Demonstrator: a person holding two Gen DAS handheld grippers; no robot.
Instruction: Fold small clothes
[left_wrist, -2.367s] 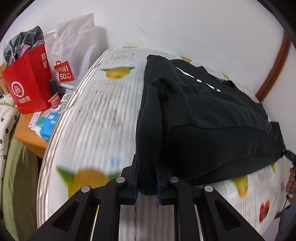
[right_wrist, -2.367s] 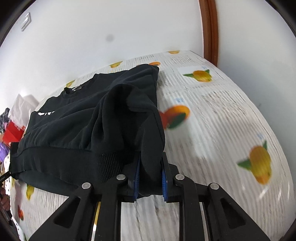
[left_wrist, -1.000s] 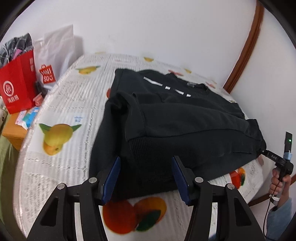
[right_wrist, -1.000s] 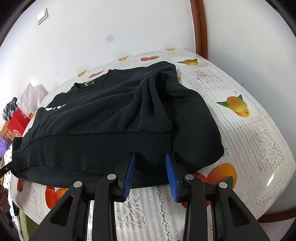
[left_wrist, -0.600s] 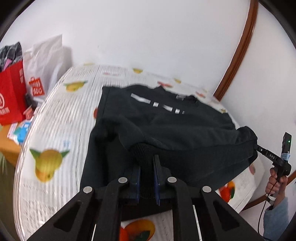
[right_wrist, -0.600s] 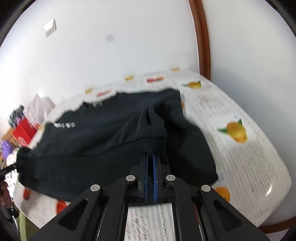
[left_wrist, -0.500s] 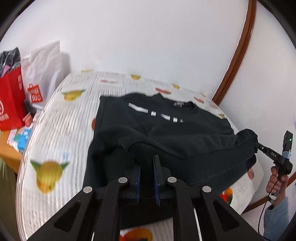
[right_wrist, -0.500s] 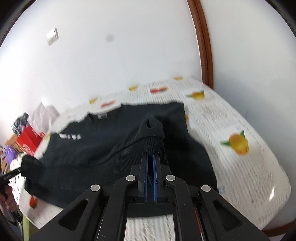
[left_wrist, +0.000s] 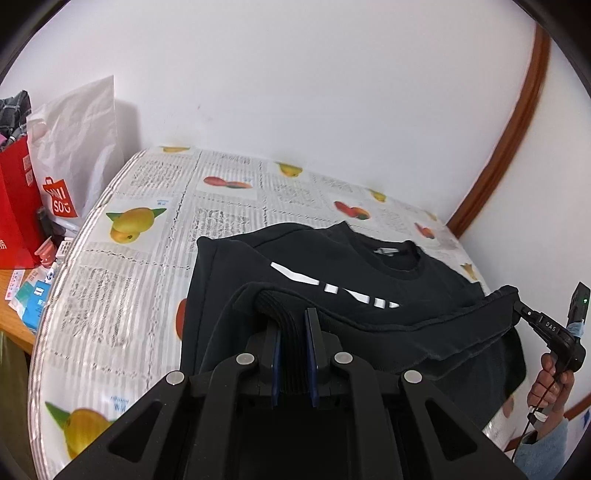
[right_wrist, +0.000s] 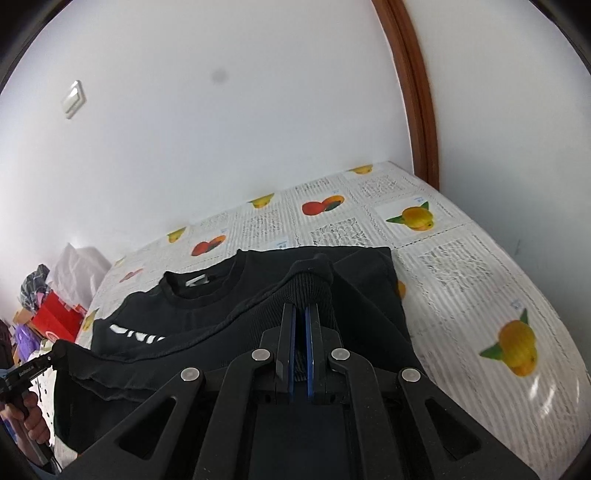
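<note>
Gripping the ribbed hem of the one black cotton sweatshirt with white chest lettering (left_wrist: 373, 280), we had both tools clamped on cloth. Our left black two-finger gripper with blue pads (left_wrist: 293, 332) was closed down onto a bunched stack of hem ribbing, and our right black two-finger gripper with blue pads (right_wrist: 300, 325) was pinched nearly together on a thinner fold of the same hem. The sweatshirt lay on the table with the fruit-and-newsprint plastic cover (left_wrist: 122, 280), collar towards the far wall, its near edge lifted off the surface and stretched between our two tools.

To do this fold well, we judged that the two grippers needed to travel together, at equal height, towards the collar, so the hem would land straight and not skewed. We reckoned the cloth should stay lightly taut between us; slack would leave a ridge across the chest. The hem ought to come down just short of the neckline, and we would let go only once it rested flat. The left bite looked thick, so a slipping layer seemed the likelier fault there.

We counted one sweatshirt, two grippers, one table. At the left table edge stood one red paper bag (left_wrist: 16, 206) and one white plastic shopping bag (left_wrist: 79, 140).
</note>
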